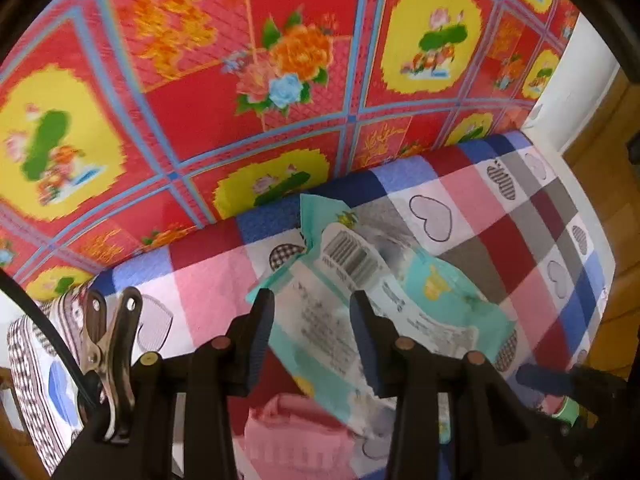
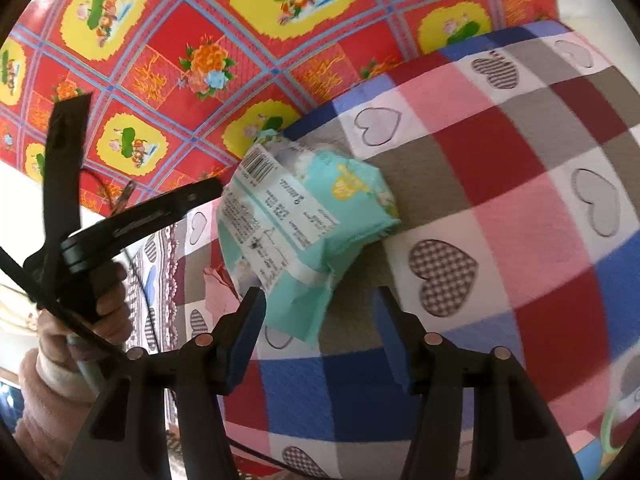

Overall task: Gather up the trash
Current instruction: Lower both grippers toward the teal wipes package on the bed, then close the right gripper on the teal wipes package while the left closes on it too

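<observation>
Packet: one teal wipes packet (image 1: 360, 304) lies on the checked heart-print bedcover (image 1: 532, 240), its long axis diagonal.
Left claw (image 1: 312, 316): jaws apart and empty, the packet straight ahead between them, though whether they touch it I cannot tell.
Right claw (image 2: 318, 312): jaws apart and empty, the packet just ahead, leaning toward the left finger.
Nearer: the left, I judge.
Count: one packet, two claws.
</observation>
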